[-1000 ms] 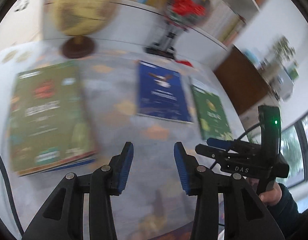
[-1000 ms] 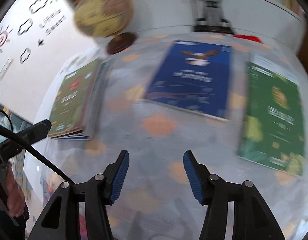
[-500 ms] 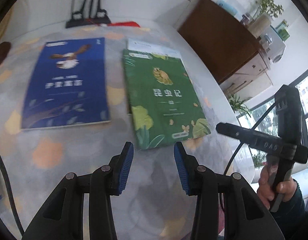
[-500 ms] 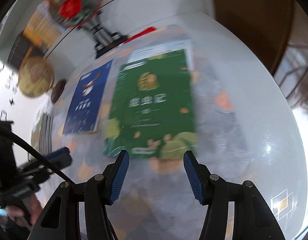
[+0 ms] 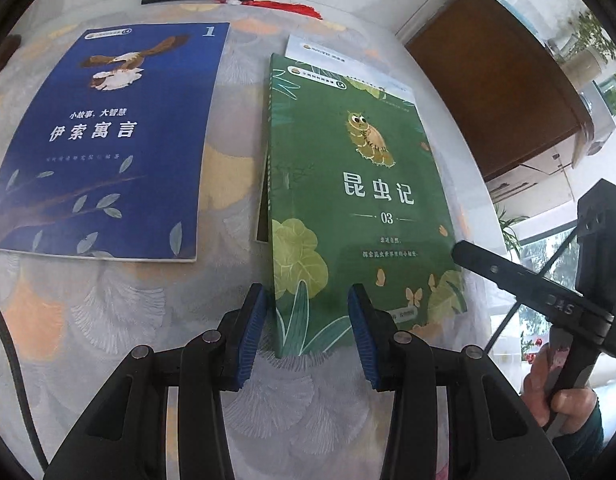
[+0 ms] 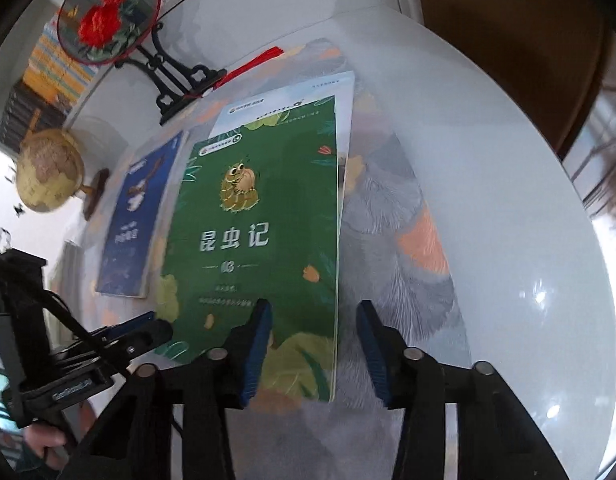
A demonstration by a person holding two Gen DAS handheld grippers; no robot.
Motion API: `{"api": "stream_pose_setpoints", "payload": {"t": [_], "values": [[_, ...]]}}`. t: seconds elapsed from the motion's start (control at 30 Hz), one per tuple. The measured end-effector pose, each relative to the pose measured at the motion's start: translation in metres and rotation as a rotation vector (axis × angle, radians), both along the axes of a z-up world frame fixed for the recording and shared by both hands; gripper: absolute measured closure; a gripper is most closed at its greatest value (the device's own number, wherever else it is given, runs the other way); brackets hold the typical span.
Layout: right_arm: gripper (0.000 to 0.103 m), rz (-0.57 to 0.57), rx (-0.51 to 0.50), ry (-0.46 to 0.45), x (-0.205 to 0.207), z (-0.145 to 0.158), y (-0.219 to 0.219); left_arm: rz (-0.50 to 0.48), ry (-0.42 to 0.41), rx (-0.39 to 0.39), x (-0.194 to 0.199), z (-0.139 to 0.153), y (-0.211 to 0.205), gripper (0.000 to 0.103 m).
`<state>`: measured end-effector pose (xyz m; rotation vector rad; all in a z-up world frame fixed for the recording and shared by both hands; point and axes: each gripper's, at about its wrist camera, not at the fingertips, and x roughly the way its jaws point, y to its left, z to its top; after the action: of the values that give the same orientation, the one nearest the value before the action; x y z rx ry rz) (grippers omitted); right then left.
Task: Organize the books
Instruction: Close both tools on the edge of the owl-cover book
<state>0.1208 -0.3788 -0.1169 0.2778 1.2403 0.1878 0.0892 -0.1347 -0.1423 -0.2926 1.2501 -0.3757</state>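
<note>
Both your grippers have swung across the desk (image 5: 107,320) since a second ago, away from the stack at the far left, and now they sit over the near edge of the green paperback with the cartoon insect on its cover (image 5: 360,208). Your right gripper (image 6: 314,344) has just been closing its jaws, yet they stand apart with nothing pinched: the green paperback's near right corner shows between them, the left blue pad over the cover, the right pad out over the patterned cloth. Your left gripper (image 5: 308,336) is parted too, straddling the near left corner of the same book, its left pad just off the spine side, its right pad over the cover. No pad presses on anything that I can see.

Here's the relation that matters: the green paperback lies flat, straight ahead of both grippers, long axis running away from you, resting askew on a pale-covered book (image 5: 348,52) that peeks out at its far end. Just beside it on the left lies the blue paperback with the eagle (image 5: 107,140), apart from it, long axis roughly parallel.

By my judgement neither hand is clearly nearer; each has a near corner. The likely play is a pinch on that near edge, one from each side, and a thin flat cover could slip.
</note>
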Motion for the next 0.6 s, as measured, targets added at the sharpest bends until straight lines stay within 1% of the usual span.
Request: {"api": "stream_pose_setpoints", "payload": {"t": [0.07,0.17,0.27,0.37,0.5,0.6], "values": [[0.064,0.000,-0.029,-0.008,0.003,-0.004,0.003,0.008,-0.007,-0.006,0.001,0.000,0.000,0.064],[0.065,0.009,-0.030,0.001,0.005,-0.012,0.006,0.015,-0.010,-0.022,0.002,-0.001,0.001,0.064],[0.064,0.046,-0.023,-0.008,0.002,-0.011,0.012,-0.001,-0.023,-0.012,0.001,-0.001,-0.004,0.063],[0.064,0.069,-0.055,-0.009,-0.002,-0.010,0.015,-0.011,-0.019,-0.022,-0.003,0.000,-0.003,0.063],[0.064,0.092,-0.011,0.013,-0.017,-0.009,0.012,-0.020,0.006,-0.052,-0.028,0.000,0.005,0.063],[0.065,0.148,-0.017,0.026,-0.037,-0.010,0.014,-0.002,0.022,-0.069,-0.047,-0.003,0.011,0.063]]}}
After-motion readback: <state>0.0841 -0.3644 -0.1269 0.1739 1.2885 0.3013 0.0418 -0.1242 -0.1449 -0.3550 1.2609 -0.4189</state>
